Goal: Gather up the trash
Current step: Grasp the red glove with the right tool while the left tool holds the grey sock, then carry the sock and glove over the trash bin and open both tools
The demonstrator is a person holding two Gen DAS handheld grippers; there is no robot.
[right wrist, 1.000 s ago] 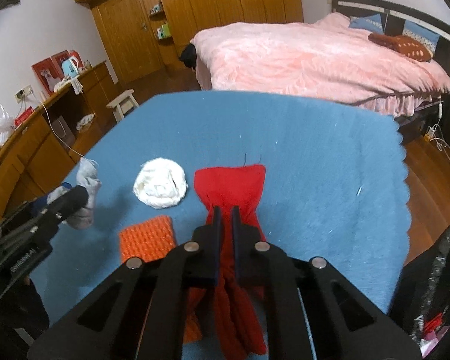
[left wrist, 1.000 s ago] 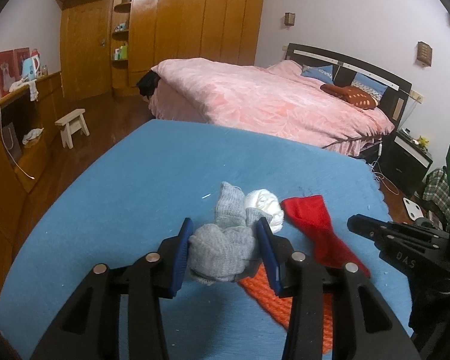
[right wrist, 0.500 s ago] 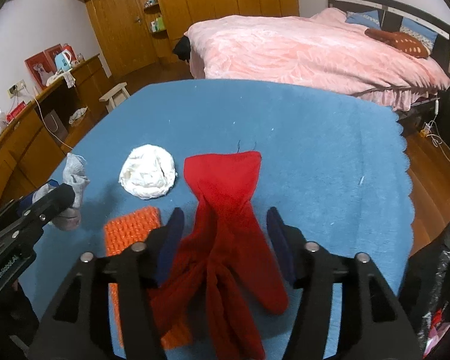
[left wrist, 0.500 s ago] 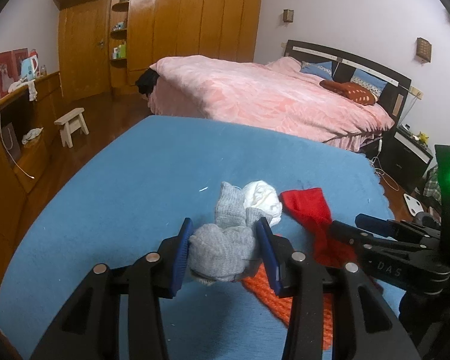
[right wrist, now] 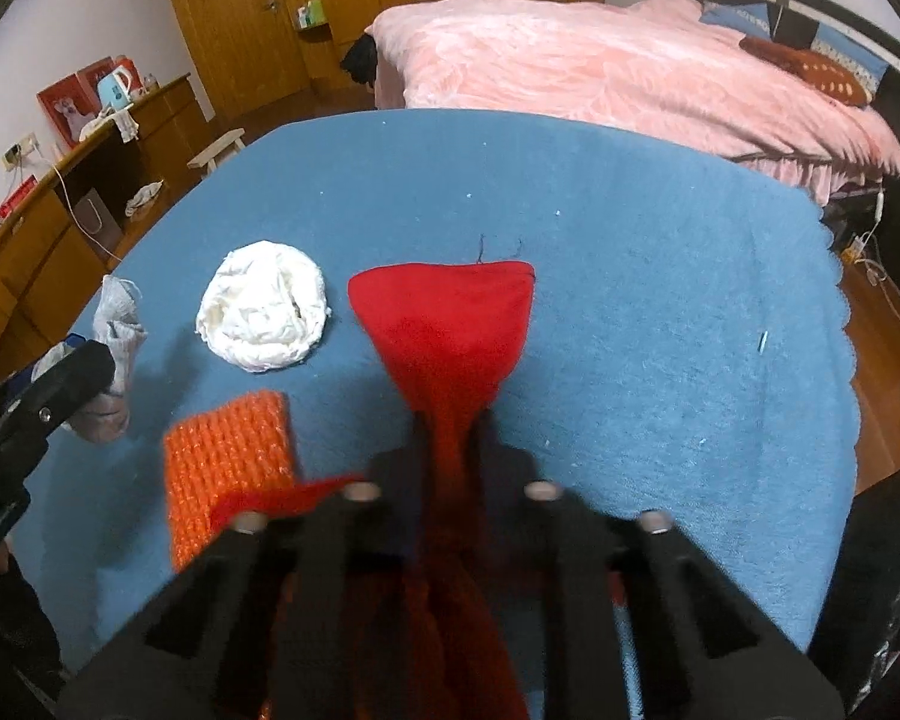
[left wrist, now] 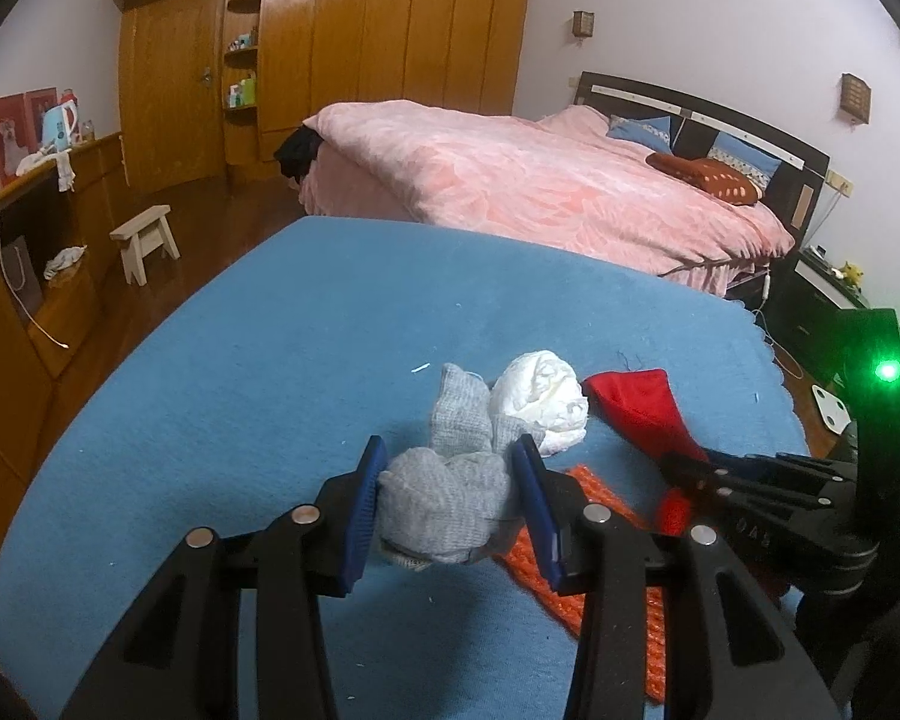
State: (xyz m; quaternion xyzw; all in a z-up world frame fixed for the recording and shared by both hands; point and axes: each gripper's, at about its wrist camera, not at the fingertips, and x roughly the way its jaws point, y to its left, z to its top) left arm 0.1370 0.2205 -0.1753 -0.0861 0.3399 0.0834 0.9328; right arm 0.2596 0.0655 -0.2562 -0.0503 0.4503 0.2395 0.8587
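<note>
The right claw (right wrist: 450,432), at lower centre of the right wrist view, has come together on the narrow waist of the red fabric piece (right wrist: 450,324); half a second ago its jaws stood wide on either side of that cloth, and a second ago they were together above it. It sits a little lower over the cloth than before. The cloth's broad end fans out toward the middle of the frame on the blue-covered worktop (right wrist: 660,276). Left of the claw lies the orange knitted rectangle (right wrist: 228,450), partly under a red fold, and above that the crumpled white paper wad (right wrist: 264,312). The left claw (left wrist: 450,498), at lower centre of its own view, is unchanged: clamped on the bunched grey knitted sock (left wrist: 444,504), raised just above the worktop. The white wad sits just behind the sock, the red cloth to its right, unmoved.
</note>
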